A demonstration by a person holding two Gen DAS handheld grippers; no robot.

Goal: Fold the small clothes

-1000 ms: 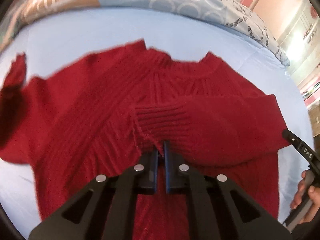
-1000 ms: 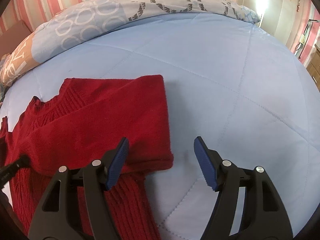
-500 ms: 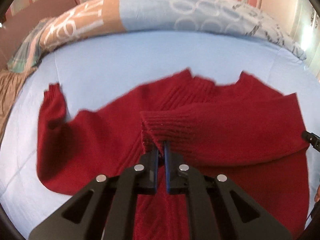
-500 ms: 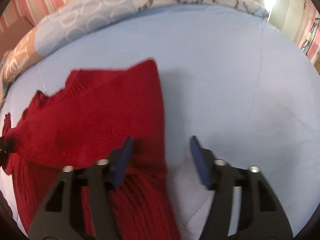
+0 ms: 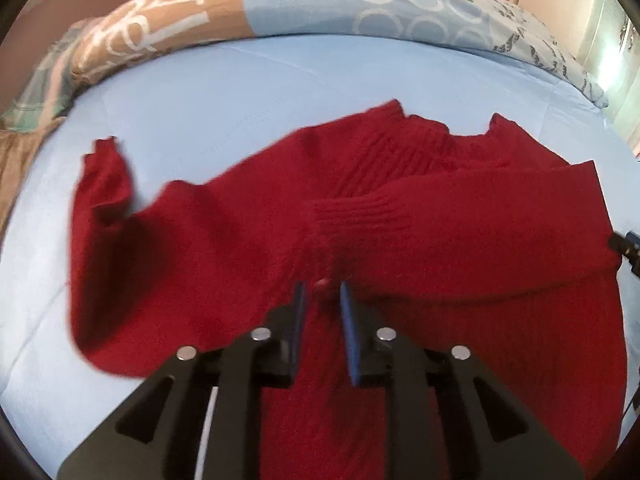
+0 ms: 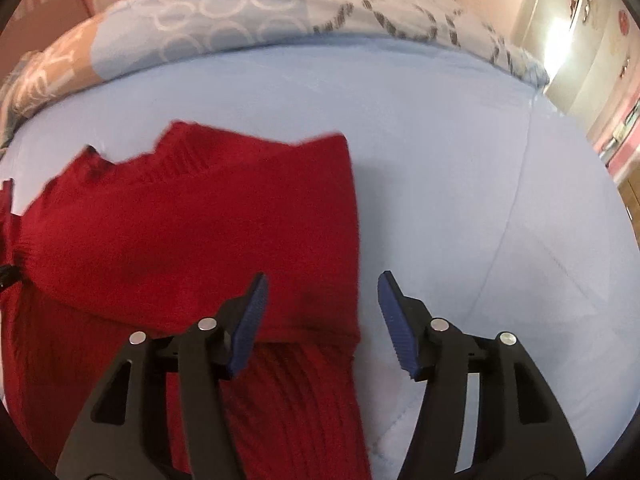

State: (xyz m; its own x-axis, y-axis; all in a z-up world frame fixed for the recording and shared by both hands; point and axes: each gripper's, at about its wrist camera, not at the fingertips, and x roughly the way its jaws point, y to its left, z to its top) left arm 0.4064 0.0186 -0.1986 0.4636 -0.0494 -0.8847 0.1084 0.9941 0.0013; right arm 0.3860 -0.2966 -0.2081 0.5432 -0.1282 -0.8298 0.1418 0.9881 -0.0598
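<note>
Sweater [image 5: 460,216]: soft, limp knit; grasp ribbed cuff [image 5: 360,220]. Left gripper [image 5: 322,296] probably released; right gripper [image 6: 322,292] spread, empty.

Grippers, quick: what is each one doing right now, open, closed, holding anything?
Left tool: open, narrow gap, nothing clamped; sweater cuff lies just ahead.
Right tool: open wide, empty, over the sweater edge.
</note>
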